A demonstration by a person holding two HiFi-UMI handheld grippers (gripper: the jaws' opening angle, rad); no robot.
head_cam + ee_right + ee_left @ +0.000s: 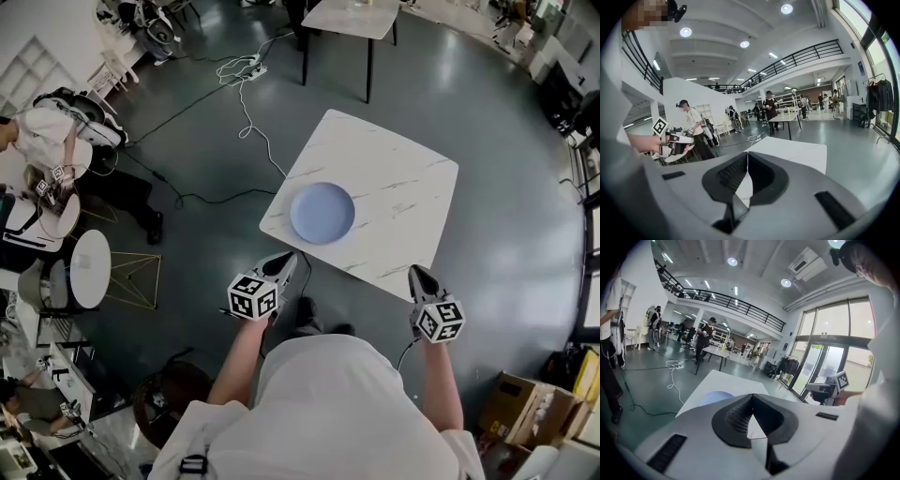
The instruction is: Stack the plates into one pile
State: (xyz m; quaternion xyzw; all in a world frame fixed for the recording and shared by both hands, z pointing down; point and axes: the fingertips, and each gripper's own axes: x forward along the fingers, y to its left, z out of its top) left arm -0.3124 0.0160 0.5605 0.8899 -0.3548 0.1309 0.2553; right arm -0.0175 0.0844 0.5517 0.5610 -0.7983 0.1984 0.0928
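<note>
The blue plates (322, 213) lie as a single pile on the marble table (403, 178) — so the stacking looks done, nothing left loose — while the left gripper (284, 267) and right gripper (418, 276) hover short of its near edge, jaws closed on nothing.

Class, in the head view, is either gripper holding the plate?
No: the plate lies on the table, with the left gripper and right gripper both off it.
</note>
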